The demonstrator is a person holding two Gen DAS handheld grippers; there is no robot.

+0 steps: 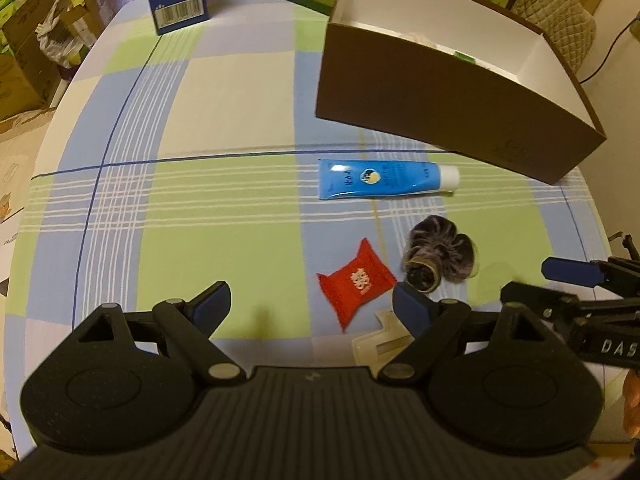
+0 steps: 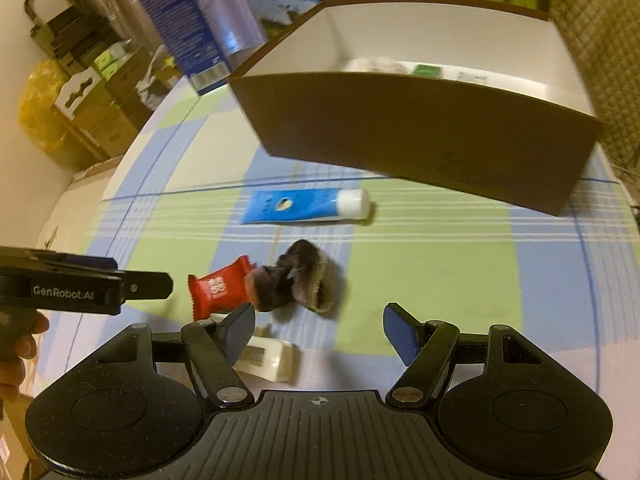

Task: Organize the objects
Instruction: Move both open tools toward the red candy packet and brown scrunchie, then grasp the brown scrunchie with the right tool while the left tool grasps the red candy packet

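Left wrist view
Left gripper (image 1: 311,307): jaws spread wide, nothing between them
Red packet (image 1: 355,280): flat on the checked tablecloth (image 1: 224,200), just ahead of the claw at about 1 o'clock, nearer the right-hand pad; long axis slanted from 7 to 1 o'clock
Dark scrunchie (image 1: 440,254): just beside the packet at its 3 o'clock, apart from the claw, out at 2 o'clock
Blue tube (image 1: 384,178): farther out at 12 to 1 o'clock, long axis running 9 to 3, white cap toward 3, just short of the brown box (image 1: 440,100)
Pale clip (image 1: 380,344): partly hidden under the right-hand finger, shape hard to make out
Right gripper (image 1: 572,272): entering at 3 o'clock, level with the scrunchie

Right wrist view
Right gripper (image 2: 319,330): jaws wide apart, holding nothing
Dark scrunchie (image 2: 296,278): straight ahead at 11 to 12 o'clock, close off the left-hand pad
Red packet (image 2: 218,290): at 10 o'clock, touching the scrunchie's left edge
Blue tube (image 2: 304,206): beyond at 12 o'clock, axis 9 to 3, cap at the 3 end
Brown box (image 2: 420,132): open top, some items inside, behind the tube

Judgement
Nearer claw: left for the packet, right for the scrunchie; packet likely needs a slight shift toward 1 o'clock to sit centred between the left pads
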